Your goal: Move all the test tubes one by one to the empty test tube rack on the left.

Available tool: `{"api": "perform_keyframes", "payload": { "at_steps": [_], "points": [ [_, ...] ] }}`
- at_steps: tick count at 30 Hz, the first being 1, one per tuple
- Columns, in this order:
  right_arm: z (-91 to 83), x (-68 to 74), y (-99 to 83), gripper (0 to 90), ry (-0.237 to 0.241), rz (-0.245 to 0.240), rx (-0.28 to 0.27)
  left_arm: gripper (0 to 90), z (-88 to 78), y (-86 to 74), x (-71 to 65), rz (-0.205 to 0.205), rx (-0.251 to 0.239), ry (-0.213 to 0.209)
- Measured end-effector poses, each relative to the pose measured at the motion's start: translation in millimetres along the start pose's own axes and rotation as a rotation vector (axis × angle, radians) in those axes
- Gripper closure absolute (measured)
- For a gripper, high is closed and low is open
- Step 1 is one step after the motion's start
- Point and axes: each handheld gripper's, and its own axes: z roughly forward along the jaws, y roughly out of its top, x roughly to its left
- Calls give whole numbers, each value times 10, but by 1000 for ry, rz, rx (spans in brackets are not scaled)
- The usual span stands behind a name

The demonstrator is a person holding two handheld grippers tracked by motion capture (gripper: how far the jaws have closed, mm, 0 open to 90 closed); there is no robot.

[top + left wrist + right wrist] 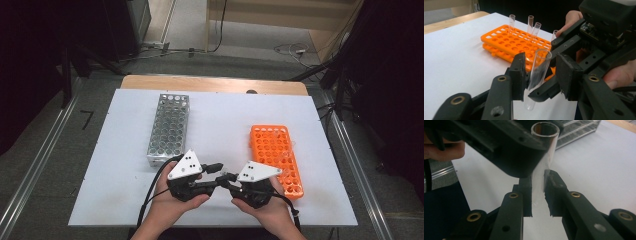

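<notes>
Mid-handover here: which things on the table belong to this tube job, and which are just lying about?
In the job:
- clear glass test tube, between both grippers' jaws
- right gripper, shut on it
- left gripper
- orange plastic tube rack, holding more tubes
- silver metal tube rack, empty

Lying about:
- cables on the floor

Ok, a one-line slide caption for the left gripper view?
Handover: right gripper clamps a clear test tube between the left gripper's jaws, orange rack behind.
</notes>
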Motion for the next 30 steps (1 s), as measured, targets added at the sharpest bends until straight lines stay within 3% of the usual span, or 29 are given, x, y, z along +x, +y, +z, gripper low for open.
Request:
{"api": "perform_keyframes", "payload": {
  "at_steps": [7, 24, 30],
  "points": [
    [20, 38, 7, 738, 3, -12, 2, 717, 15, -3, -20, 7, 12, 16],
    [28, 34, 1, 737, 9, -7, -8, 761, 6, 5, -39, 16, 22, 53],
    [14, 12, -14, 721, 33, -7, -19, 764, -12, 14, -31, 14, 14, 43]
  ]
}}
